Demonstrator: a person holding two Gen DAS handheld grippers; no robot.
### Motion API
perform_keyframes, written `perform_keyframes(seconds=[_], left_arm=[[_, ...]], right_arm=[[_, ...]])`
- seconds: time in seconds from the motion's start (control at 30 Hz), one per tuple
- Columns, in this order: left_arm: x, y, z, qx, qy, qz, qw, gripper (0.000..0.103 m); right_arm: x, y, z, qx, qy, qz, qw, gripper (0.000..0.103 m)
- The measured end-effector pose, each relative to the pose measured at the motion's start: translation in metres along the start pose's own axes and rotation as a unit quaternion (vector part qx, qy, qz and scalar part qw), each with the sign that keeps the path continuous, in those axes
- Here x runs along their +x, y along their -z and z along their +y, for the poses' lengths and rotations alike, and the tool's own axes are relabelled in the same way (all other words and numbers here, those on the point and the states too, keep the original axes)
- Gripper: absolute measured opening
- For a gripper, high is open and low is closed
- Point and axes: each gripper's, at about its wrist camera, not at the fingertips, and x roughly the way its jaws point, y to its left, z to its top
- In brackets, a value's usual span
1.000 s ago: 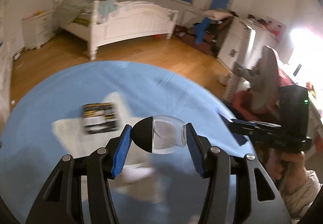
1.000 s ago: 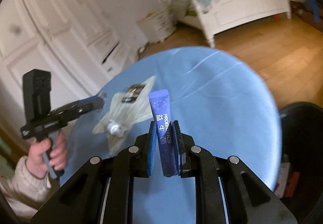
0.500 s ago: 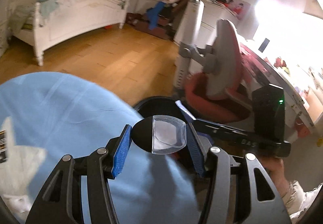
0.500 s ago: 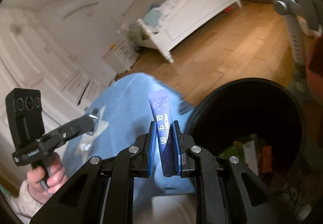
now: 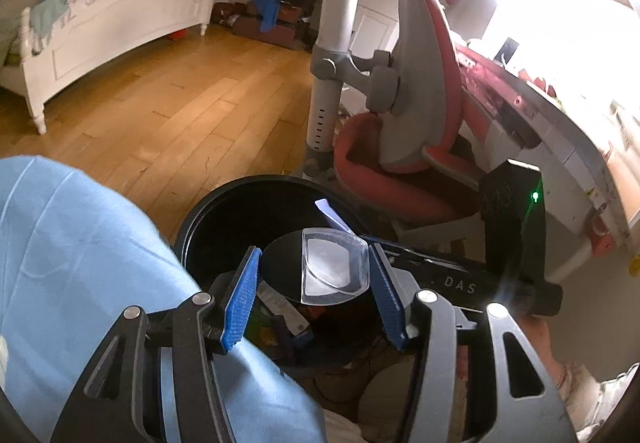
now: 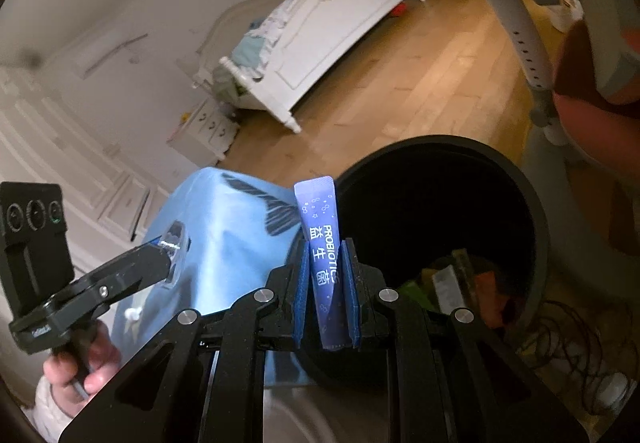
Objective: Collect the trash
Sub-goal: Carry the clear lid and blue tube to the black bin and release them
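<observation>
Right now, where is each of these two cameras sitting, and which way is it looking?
Left wrist: rides the left gripper, looking along its jaws at a clear-and-black container over the black bin; the right gripper shows.
Right wrist: rides the right gripper, looking at its probiotics sachet beside the bin; the left gripper and hand show.
Shared: bin, blue tablecloth, white bed.

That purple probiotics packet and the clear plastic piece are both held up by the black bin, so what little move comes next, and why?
Probably opening the right gripper, since its probiotics packet sits at the rim of the black bin, which already holds trash. The left gripper could then drop its clear plastic piece.
</observation>
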Motion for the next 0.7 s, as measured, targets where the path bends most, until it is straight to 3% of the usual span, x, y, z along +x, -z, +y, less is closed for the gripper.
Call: perform_keyframes(seconds=[0.03,0.1,0.13,0.27,0.5,0.7], left_arm=[[0.003,-0.001,-0.004,0.011,-0.009,0.003,0.9999,0.061],[0.004,-0.004,-0.008,0.021,-0.026,0.001,0.9994,0.091],[0.001,-0.005,-0.010,0.026,-0.037,-0.009,0.9989,0.094],[-0.009,-0.002,-0.011,0.030,-0.047,-0.016,0.9983,0.094],[-0.060,0.024,0.012,0.004,-0.109,-0.038,0.9933,0.094],[-0.133,0.073,0.076,-0.070,-0.202,-0.061,0.9749,0.096]], right_arm=[[0.001,-0.002,0.000,0.006,0.006,0.001,1.000,0.036],[-0.002,-0.001,-0.007,0.018,0.016,-0.008,1.000,0.068],[-0.006,-0.001,-0.009,0.022,0.018,-0.017,0.999,0.071],[-0.010,0.002,-0.006,0.014,0.027,-0.020,0.999,0.071],[-0.002,0.013,0.025,-0.012,0.017,-0.007,1.000,0.071],[0.016,0.024,0.079,-0.057,-0.003,0.017,0.998,0.071]])
